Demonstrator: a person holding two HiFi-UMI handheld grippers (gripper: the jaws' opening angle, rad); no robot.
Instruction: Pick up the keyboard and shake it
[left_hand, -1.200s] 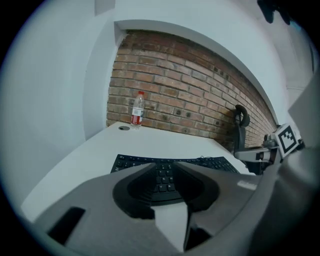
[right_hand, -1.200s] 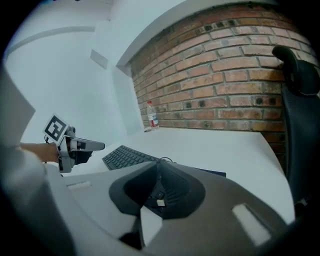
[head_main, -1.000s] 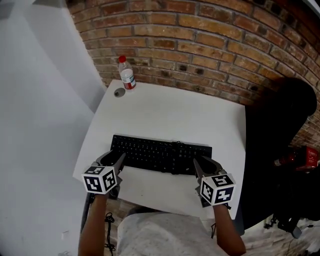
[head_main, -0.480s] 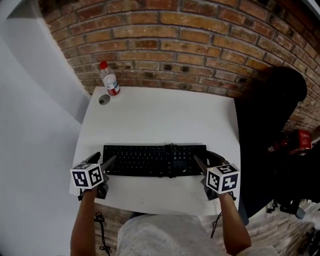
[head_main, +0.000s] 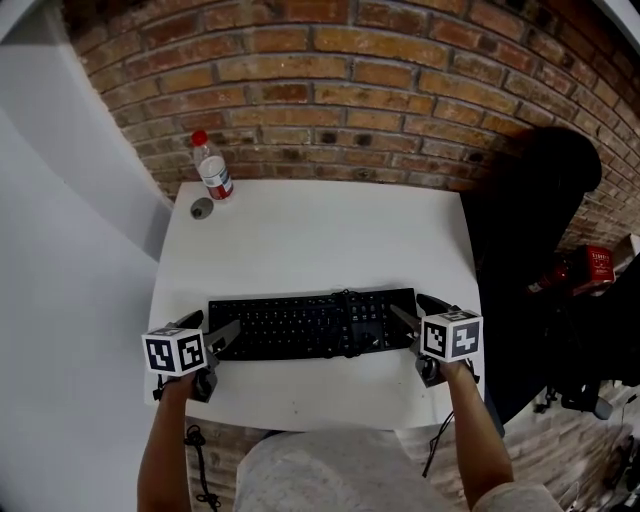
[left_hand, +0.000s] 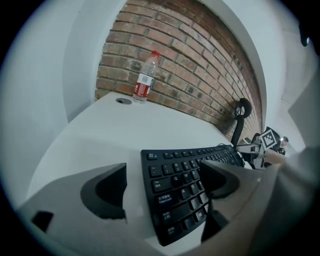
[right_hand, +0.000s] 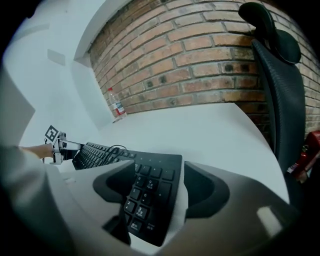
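A black keyboard (head_main: 310, 325) lies flat on the white table (head_main: 320, 230), near its front edge. My left gripper (head_main: 213, 328) straddles the keyboard's left end (left_hand: 185, 185). One jaw rests on the table beside that end and the other hangs over the keys; neither presses on it. My right gripper (head_main: 410, 305) stands the same way round the number-pad end (right_hand: 150, 195), with gaps on both sides. The jaws of both grippers have just been opening, and the keyboard's ends remain between them.
A clear water bottle (head_main: 211, 167) with a red cap stands at the table's far left corner, with a small grey disc (head_main: 201, 208) beside it. A brick wall runs behind the table. A black office chair (head_main: 530, 220) stands to the right, with a red object (head_main: 598, 265) beyond it.
Both grippers have widened their jaws and sunk a little. The keyboard, slanted in the picture a second ago, now lies level between them on the table.
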